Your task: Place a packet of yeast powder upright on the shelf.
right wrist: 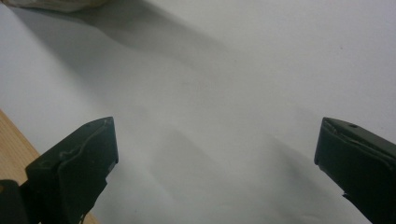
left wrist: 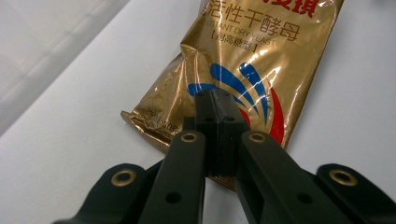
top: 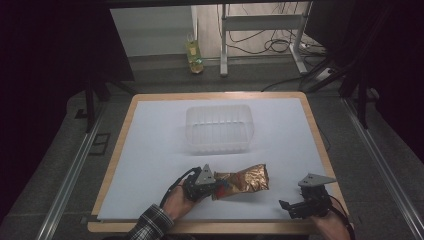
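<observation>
- The gold foil yeast packet point(top: 243, 180) is lying flat on the white sheet point(top: 160, 145), near the front edge of the table and a bit left of the middle between the two hands. In the left gripper view you can read "INSTANT DRY YEAST" on the packet point(left wrist: 243, 60), plus some Chinese characters and a blue and red swirl logo.
- The left gripper point(top: 215, 184) has its jaws pinched together on the packet's near end, foil crinkled right where they bite. From the left gripper's own view point(left wrist: 218, 114) the two black pads are pressed flat against each other with the bag's edge in between, so it's clamped on the packet, no gap.
- The person's left hand point(top: 179, 201) is wrapped around that gripper, plaid sleeve point(top: 150, 224) coming in from the bottom edge.
- The right gripper point(top: 287, 206) sits off toward the front right corner, well apart from the packet, just hovering low over the sheet. Its view point(right wrist: 215, 154) has the jaws spread wide with bare white sheet between them, holding nothing.
- Further back, a clear plastic tub point(top: 218, 128) stands upright around the middle of the sheet, apart from the packet.
- Way behind the wooden table point(top: 120, 150), a bottle of yellowish liquid point(top: 194, 56) stands on the floor.
</observation>
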### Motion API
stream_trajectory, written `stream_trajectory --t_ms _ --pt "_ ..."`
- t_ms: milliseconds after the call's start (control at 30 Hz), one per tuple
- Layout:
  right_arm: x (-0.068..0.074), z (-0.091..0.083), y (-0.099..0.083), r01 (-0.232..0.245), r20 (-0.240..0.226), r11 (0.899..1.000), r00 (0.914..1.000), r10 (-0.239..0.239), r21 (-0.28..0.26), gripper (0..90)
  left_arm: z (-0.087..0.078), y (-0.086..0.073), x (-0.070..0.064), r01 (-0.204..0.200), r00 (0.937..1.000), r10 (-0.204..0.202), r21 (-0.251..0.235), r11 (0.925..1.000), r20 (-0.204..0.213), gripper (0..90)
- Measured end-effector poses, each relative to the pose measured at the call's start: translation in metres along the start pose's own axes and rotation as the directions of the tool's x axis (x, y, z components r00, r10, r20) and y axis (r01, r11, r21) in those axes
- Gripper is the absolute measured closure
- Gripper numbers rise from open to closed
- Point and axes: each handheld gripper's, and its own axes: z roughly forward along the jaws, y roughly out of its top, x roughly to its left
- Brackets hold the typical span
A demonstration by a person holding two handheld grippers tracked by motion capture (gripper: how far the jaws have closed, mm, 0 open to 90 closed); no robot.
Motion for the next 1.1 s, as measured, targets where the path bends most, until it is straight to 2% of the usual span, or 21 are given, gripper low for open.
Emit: stream_trajectory --t_ms 233,267,300,333,400,467,533,800,967,1100 --pt "-0.003 -0.003 0.0 -0.031 -0.023 0.999 0.9993 0.031 -0.019 0.0 0.0 -0.001 0.0 0.005 1.0 -0.005 0.014 0.9999 -0.003 89.8" --pt "-0.003 -0.003 0.001 -0.038 -0.029 0.999 0.9989 0.038 -0.022 0.0 0.0 -0.002 0.0 0.006 1.0 -0.006 0.024 0.9997 -0.006 89.8" --pt "-0.003 -0.003 0.001 -0.042 -0.036 0.999 0.9985 0.041 -0.022 0.0 0.003 -0.005 0.0 -0.02 0.9996 0.021 0.062 0.9979 -0.017 89.8" --pt "-0.003 -0.004 0.001 -0.049 -0.044 0.999 0.9979 0.048 -0.025 0.0 0.003 -0.008 0.0 0.014 0.9999 -0.014 0.044 0.9989 -0.009 89.8" --pt "-0.004 -0.004 0.002 -0.059 -0.057 0.998 0.9967 0.057 -0.031 0.0 0.003 -0.006 -0.001 0.0 0.9999 0.0 0.054 0.9986 -0.015 89.8" --pt "-0.004 -0.005 0.003 -0.068 -0.069 0.997 0.9955 0.065 -0.038 0.0 0.003 -0.007 0.001 0.015 0.9999 -0.015 0.051 0.9986 -0.005 89.8" --pt "-0.005 -0.005 0.004 -0.078 -0.083 0.996 0.9938 0.074 -0.041 0.0 0.003 -0.006 0.001 0.012 0.9999 -0.012 0.053 0.9985 -0.002 89.8" --pt "-0.005 -0.006 0.01 -0.138 -0.144 0.99 0.9809 0.131 -0.042 0.0 0.003 -0.007 0.003 0.036 0.9993 -0.036 0.044 0.9984 0.01 89.7" --pt "-0.004 -0.004 0.016 -0.152 -0.171 0.988 0.9747 0.144 -0.029 0.1 0.003 -0.008 0.004 0.044 0.9989 -0.045 0.04 0.9982 0.016 89.7" --pt "-0.001 -0.002 0.023 -0.162 -0.198 0.987 0.9676 0.157 -0.01 0.9 0.003 -0.008 0.004 0.036 0.9992 -0.037 0.046 0.9983 0.015 89.7"
